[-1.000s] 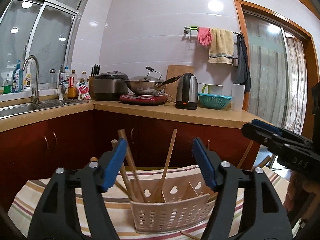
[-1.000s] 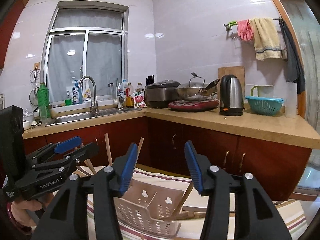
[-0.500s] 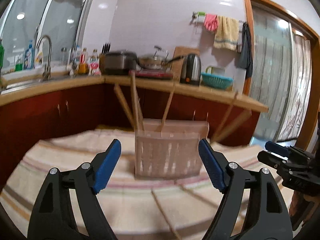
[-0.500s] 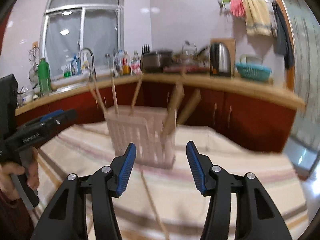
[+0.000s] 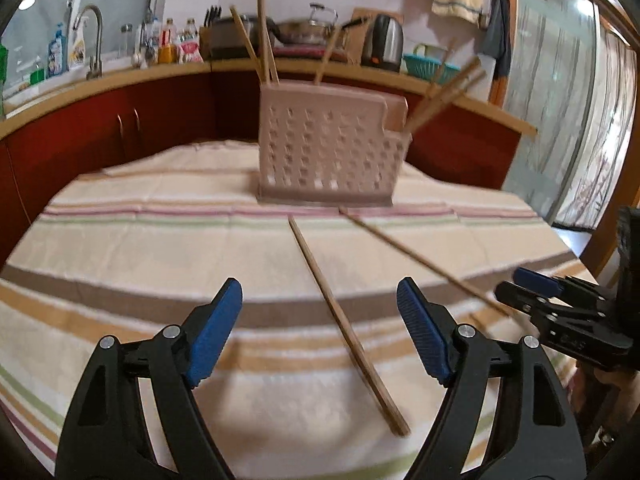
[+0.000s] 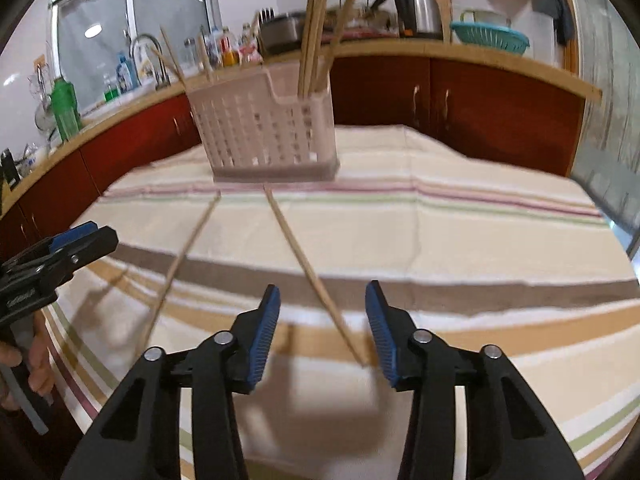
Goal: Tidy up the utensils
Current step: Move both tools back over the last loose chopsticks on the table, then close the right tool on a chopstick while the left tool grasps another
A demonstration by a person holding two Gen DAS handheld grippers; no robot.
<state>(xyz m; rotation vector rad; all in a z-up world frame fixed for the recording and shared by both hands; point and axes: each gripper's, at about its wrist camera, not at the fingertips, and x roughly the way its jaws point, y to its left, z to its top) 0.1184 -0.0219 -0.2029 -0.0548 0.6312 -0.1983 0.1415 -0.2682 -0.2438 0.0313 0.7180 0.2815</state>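
Observation:
A pale pink perforated utensil holder stands on the striped cloth with several wooden chopsticks upright in it; it also shows in the right wrist view. Two loose chopsticks lie on the cloth in front of it: one runs between my left gripper's fingers, the other runs toward the right gripper. In the right wrist view one chopstick ends between my right gripper's fingers and the other lies to its left. My left gripper and right gripper are both open and empty, low over the cloth.
The striped tablecloth covers the table. Red cabinets with a wooden counter stand behind, carrying a sink tap, bottles, a kettle and a teal basket. A glass door is at the far right.
Both grippers have pulled back from the holder and dropped low toward the cloth. The two loose chopsticks now lie in view in front of them. Both stay open.

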